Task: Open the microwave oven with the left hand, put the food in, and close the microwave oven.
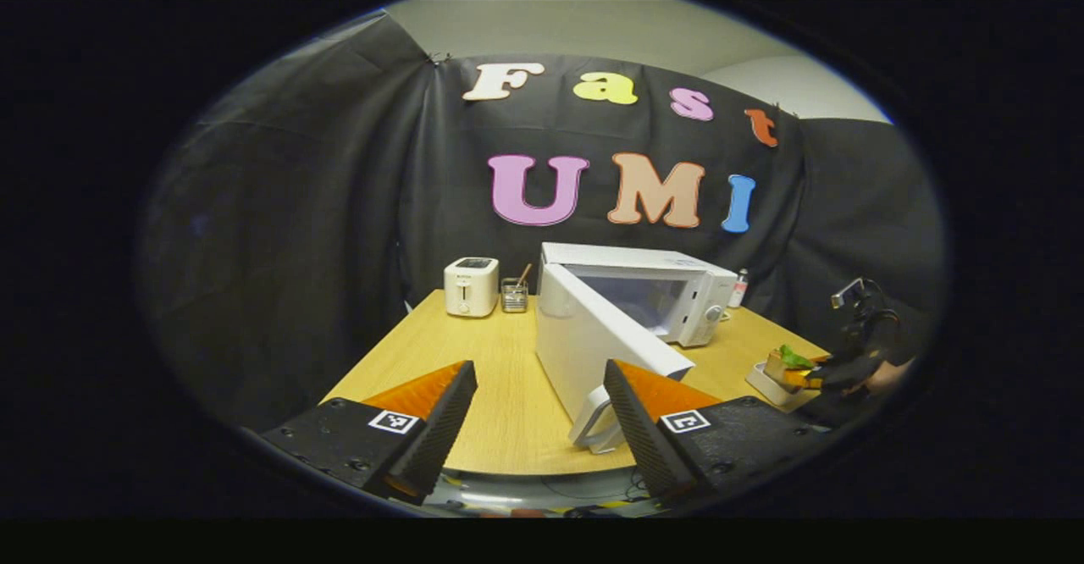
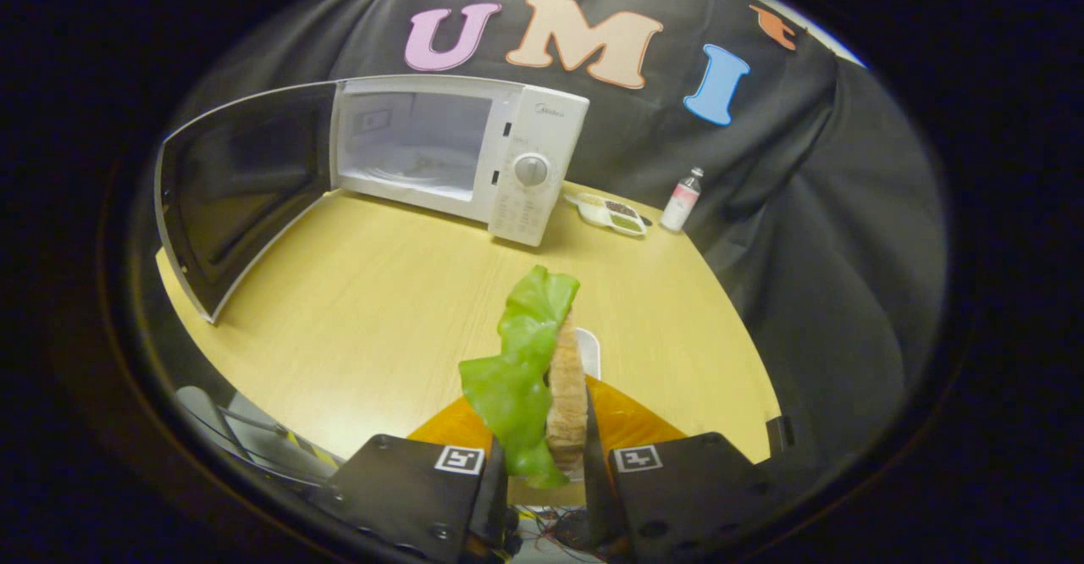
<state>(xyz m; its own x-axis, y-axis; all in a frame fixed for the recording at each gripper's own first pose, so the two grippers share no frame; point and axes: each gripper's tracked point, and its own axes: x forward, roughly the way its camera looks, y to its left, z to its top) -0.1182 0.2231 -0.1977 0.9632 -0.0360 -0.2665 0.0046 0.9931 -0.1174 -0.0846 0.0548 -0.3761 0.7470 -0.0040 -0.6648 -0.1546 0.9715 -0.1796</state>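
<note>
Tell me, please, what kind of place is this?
Probably a staged kitchen corner in a recording booth: a wooden table holds an open microwave and a toaster, and black cloth hangs behind them.

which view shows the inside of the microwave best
The right gripper view: it looks straight into the open microwave, showing its pale cavity beside the swung-out door. The left gripper view sees the microwave at an angle, with the open door hiding much of the cavity.
</note>
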